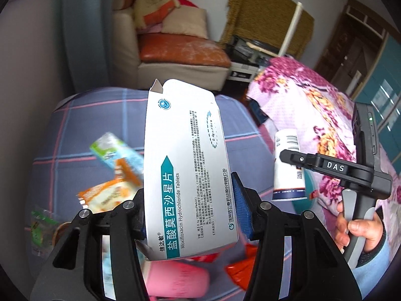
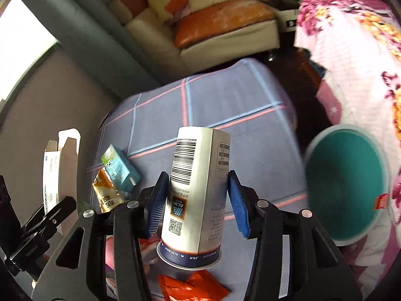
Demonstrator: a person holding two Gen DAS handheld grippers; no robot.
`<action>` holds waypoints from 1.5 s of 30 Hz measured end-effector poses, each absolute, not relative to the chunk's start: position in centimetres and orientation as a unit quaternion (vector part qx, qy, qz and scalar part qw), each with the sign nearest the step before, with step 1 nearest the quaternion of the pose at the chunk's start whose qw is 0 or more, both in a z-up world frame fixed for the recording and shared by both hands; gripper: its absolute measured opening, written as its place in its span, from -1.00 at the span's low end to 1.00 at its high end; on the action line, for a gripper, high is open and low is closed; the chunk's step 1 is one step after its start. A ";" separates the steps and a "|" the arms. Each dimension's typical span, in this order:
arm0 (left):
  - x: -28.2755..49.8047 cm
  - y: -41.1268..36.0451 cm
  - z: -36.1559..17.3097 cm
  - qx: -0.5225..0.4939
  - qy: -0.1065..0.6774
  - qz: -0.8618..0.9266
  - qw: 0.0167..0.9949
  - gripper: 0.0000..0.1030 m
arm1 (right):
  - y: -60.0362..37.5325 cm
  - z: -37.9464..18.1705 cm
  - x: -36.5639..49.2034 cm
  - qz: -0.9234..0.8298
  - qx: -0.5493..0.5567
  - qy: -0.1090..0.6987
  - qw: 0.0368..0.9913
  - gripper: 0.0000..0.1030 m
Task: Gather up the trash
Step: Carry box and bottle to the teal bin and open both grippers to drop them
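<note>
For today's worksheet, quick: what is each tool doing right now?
Left tool: closed on the medicine box.
Right tool: closed on the paper cup, held upside down.

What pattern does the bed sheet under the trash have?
The bed sheet is grey-purple with a wide check of pink and light blue lines, seen best in the right wrist view.

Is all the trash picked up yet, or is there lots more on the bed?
Not yet. Nothing shows as binned so far; the teal bin looks empty from here. In hand: the left gripper grips a white medicine box, and the right gripper holds a white paper cup upside down. Left on the plaid bedsheet: a small blue-green carton, an orange snack wrapper and a red wrapper.
</note>
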State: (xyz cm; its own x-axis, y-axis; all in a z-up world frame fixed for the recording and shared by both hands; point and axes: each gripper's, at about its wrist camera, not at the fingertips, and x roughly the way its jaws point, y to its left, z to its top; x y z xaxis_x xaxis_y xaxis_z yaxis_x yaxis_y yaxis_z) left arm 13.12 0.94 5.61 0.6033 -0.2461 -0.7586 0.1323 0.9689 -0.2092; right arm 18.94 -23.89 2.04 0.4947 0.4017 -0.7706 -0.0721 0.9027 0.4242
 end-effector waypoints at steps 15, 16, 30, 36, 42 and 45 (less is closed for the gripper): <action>14.9 -20.0 0.1 0.062 0.473 -0.193 0.857 0.03 | -40.2 -0.7 13.6 0.038 0.212 0.457 0.863 -0.11; 15.0 -20.7 -0.5 0.066 0.477 -0.197 0.854 0.03 | -40.9 -0.9 13.4 0.034 0.214 0.457 0.863 -0.11; 17.8 -27.7 -5.3 0.106 0.521 -0.223 0.817 0.04 | -46.2 -4.5 13.6 0.000 0.241 0.468 0.850 -0.11; 18.7 -28.5 -6.6 0.104 0.536 -0.228 0.806 0.20 | -46.7 -5.5 14.4 -0.006 0.245 0.476 0.845 -0.11; 19.0 -27.6 -6.0 0.094 0.526 -0.223 0.816 0.67 | -46.7 -6.3 15.0 -0.010 0.241 0.483 0.841 -0.11; 19.3 -26.9 -5.9 0.079 0.529 -0.222 0.815 0.69 | -46.3 -6.5 15.4 -0.010 0.238 0.488 0.840 -0.11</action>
